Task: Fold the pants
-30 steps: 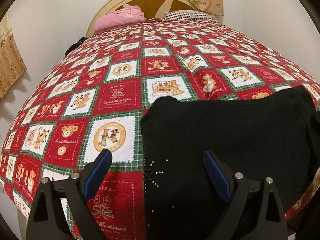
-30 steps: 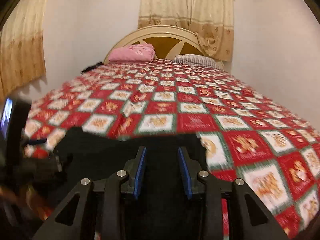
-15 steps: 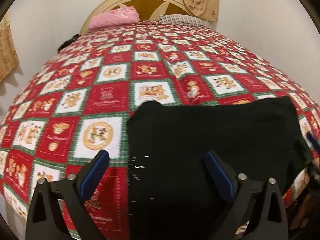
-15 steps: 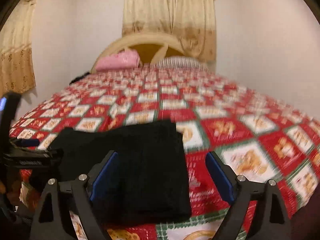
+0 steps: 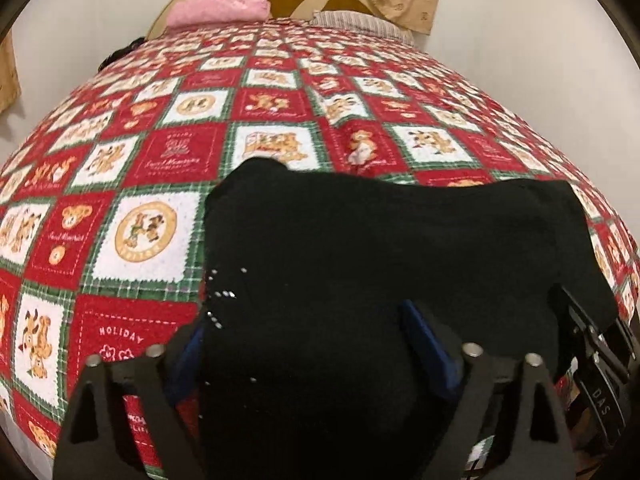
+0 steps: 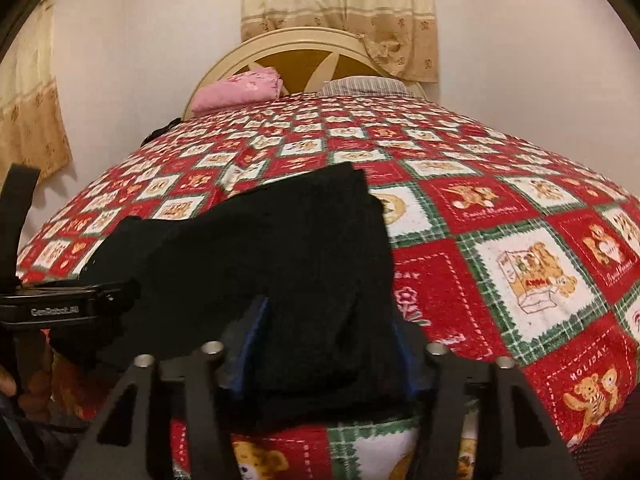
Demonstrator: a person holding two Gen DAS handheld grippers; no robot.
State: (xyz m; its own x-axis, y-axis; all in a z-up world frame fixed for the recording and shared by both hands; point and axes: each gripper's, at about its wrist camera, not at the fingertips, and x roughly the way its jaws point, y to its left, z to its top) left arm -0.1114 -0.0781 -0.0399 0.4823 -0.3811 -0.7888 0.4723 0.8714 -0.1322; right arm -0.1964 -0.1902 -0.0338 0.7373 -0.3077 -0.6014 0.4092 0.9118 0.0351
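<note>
Black folded pants (image 5: 380, 248) lie at the near edge of the bed; they also show in the right wrist view (image 6: 280, 248). My left gripper (image 5: 304, 344) has its blue-padded jaws partly closed around the pants' near left edge, with cloth between them. My right gripper (image 6: 324, 332) has its jaws around the pants' near right edge, cloth bunched between them. The right gripper's body shows at the right of the left wrist view (image 5: 596, 344). The left gripper's body shows at the left of the right wrist view (image 6: 60, 308).
The bed carries a red, green and white patchwork quilt (image 5: 180, 152) (image 6: 520, 240). A pink pillow (image 6: 236, 92) and a striped pillow (image 6: 360, 84) lie by the cream headboard (image 6: 304, 44). Curtains (image 6: 340, 12) hang behind. Walls stand on both sides.
Both grippers were open above the pants and have moved down and forward onto the near edge. Their jaws have narrowed around the cloth.
</note>
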